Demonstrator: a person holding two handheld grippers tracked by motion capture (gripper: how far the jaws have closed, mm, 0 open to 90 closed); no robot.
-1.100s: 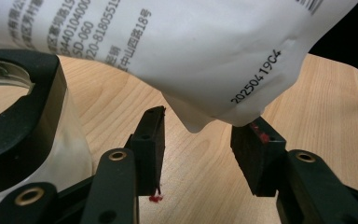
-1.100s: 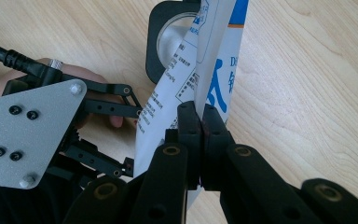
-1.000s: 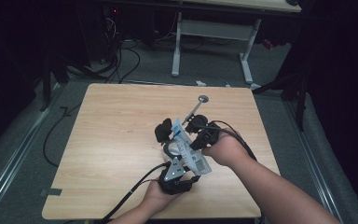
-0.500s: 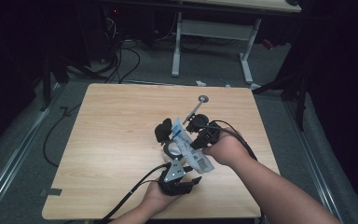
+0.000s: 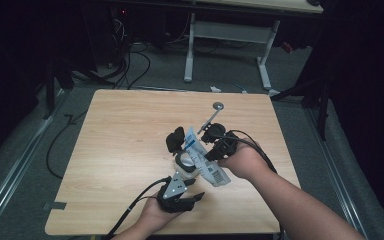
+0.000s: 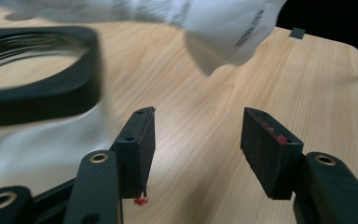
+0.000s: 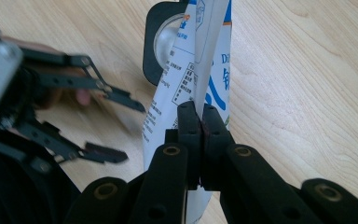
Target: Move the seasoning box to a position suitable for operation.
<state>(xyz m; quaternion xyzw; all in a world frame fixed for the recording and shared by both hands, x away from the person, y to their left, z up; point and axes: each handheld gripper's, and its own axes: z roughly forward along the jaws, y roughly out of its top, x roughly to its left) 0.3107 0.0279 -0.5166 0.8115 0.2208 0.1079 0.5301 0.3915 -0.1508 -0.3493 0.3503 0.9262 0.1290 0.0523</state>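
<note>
Between right gripper (image 7: pixel 200 114) pads, printed pouch (image 7: pixel 209 60).

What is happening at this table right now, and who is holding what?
A person works at a wooden table with a gripper in each hand. The right gripper is shut on a white plastic bag with blue print and holds it up over the table. The left gripper has just been opening; its jaws stand apart with nothing between them, just clear of the bag. A black ring-shaped part lies by the bag, and a small metal tool lies farther back.
</note>
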